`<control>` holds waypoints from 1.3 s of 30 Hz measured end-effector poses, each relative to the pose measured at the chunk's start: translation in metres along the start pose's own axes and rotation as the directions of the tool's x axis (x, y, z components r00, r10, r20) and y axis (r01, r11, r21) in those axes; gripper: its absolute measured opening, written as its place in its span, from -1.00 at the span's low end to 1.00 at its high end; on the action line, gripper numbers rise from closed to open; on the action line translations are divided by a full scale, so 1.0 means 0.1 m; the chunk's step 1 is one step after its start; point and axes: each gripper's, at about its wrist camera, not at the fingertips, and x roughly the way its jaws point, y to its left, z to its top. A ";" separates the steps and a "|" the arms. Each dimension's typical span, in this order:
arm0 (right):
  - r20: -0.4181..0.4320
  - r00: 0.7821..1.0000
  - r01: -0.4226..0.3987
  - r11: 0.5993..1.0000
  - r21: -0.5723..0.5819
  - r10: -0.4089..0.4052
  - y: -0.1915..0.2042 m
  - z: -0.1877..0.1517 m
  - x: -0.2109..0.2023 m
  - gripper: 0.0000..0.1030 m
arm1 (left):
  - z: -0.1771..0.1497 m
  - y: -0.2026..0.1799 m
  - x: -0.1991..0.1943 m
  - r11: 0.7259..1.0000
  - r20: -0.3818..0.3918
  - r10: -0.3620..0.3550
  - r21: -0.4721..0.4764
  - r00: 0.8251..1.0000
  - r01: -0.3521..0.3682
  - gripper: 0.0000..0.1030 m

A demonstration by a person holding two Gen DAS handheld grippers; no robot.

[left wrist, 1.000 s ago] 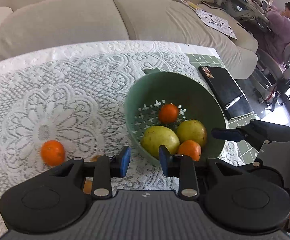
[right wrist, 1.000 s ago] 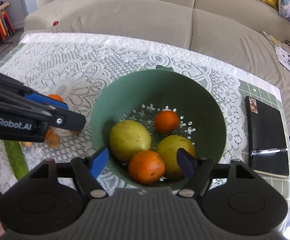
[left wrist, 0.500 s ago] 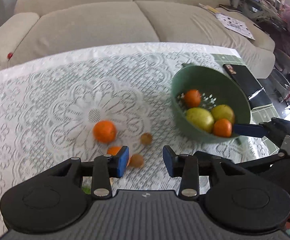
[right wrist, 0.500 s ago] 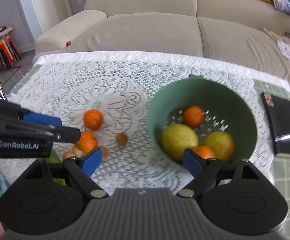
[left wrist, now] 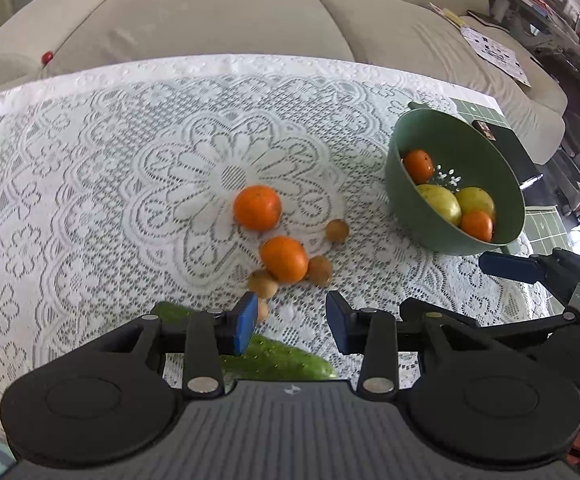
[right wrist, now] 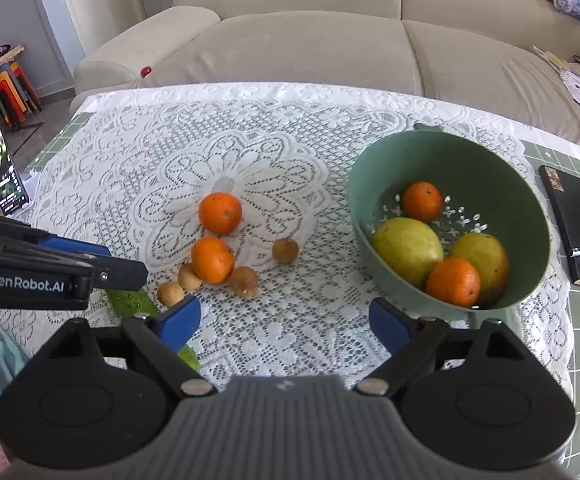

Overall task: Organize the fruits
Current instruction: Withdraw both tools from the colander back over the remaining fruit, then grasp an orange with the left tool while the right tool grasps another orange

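Both grippers are held over the lace cloth point(right wrist: 250, 120) with nothing between their fingers. The left gripper point(left wrist: 292, 322) is parted to a moderate gap and grips nothing; the right gripper point(right wrist: 284, 320) is spread wide and is likewise empty. The last readings differ too little for either to be called opening or closing.

The left gripper is aimed steeply down at the loose fruit, probably because that heap is what remains to be sorted. Just ahead of its fingers lies the near orange point(left wrist: 284, 259), with the far orange point(left wrist: 257, 207) beyond it. Small brown fruits point(left wrist: 320, 270) are clustered around the near orange, one touching it; one sits apart, ahead and to the right. The cucumber point(left wrist: 278, 356) lies under the left finger and runs back beneath the body.

The bowl point(right wrist: 530, 216) stands ahead and right of the right gripper's fingers, and is judged to be the collecting place: two oranges point(right wrist: 422, 201) and two yellow-green fruits point(right wrist: 406, 246) are already inside. A black notebook point(right wrist: 578, 216) lies beyond the bowl, further right.

Much is cut off. Most of the cucumber is hidden by the gripper bodies in both views. One brown fruit is partly covered by the left finger's blue pad point(left wrist: 246, 322). The kind of the brown fruits cannot be told. The bowl's near inner wall is unseen.
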 end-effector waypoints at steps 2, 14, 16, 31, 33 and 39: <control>-0.007 1.000 -0.001 1.000 -0.004 0.001 0.03 0.00 0.04 0.63 | -0.02 0.05 0.02 1.000 -0.003 -0.008 -0.015 1.000 0.008 -0.10; -0.085 0.996 -0.034 0.999 -0.008 0.034 0.13 -0.01 0.30 0.48 | -0.08 0.31 0.17 0.995 -0.002 -0.052 -0.089 0.999 0.052 -0.10; -0.091 0.995 -0.043 0.999 -0.012 0.042 0.14 -0.02 0.34 0.40 | -0.09 0.36 0.19 0.993 0.001 -0.065 -0.101 0.998 0.065 -0.10; -0.101 0.987 -0.133 0.990 -0.038 0.129 0.25 0.13 0.62 -0.15 | -0.04 0.51 0.42 0.983 -0.013 -0.090 -0.163 0.996 0.086 -0.14; -0.097 0.985 -0.148 0.988 -0.039 0.144 0.28 0.17 0.66 -0.15 | -0.01 0.53 0.42 0.986 -0.014 -0.073 -0.154 0.997 0.070 -0.14; -0.096 0.983 -0.161 0.985 -0.055 0.155 0.38 0.32 0.83 -0.18 | 0.07 0.62 0.47 0.987 -0.032 -0.023 -0.162 0.999 0.017 -0.14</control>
